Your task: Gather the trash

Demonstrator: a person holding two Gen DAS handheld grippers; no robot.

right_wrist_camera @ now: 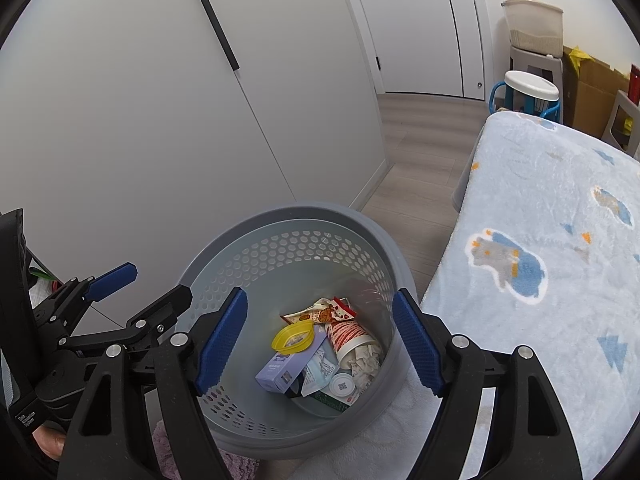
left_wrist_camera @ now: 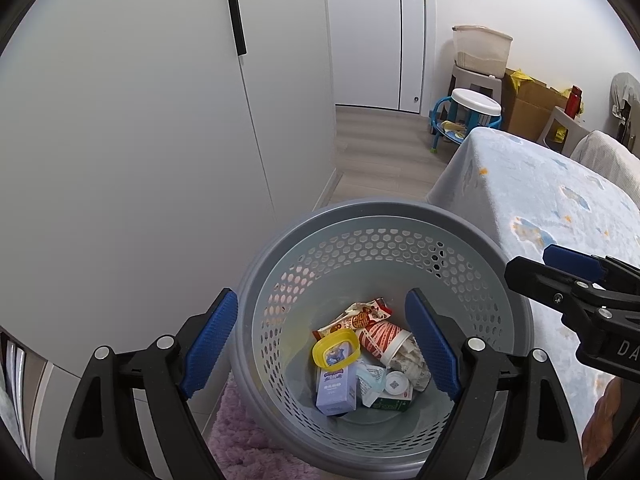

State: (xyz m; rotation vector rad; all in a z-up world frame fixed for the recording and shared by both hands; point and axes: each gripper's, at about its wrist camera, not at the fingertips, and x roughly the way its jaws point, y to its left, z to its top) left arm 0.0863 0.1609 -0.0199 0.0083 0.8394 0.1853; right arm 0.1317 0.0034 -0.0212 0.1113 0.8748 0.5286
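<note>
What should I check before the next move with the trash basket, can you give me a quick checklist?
1. Left gripper open and empty: ok.
2. Right gripper open and empty: ok.
3. Basket upright: ok.
4. Trash inside, such as the paper cup and yellow lid: ok.
5. Room left in the basket: ok, the pile sits low.
6. More trash left on the floor: cannot tell.

left tool (left_wrist_camera: pixel 322 346): jaws apart, empty, angled downward | right tool (right_wrist_camera: pixel 318 346): jaws apart, empty, angled downward
</note>
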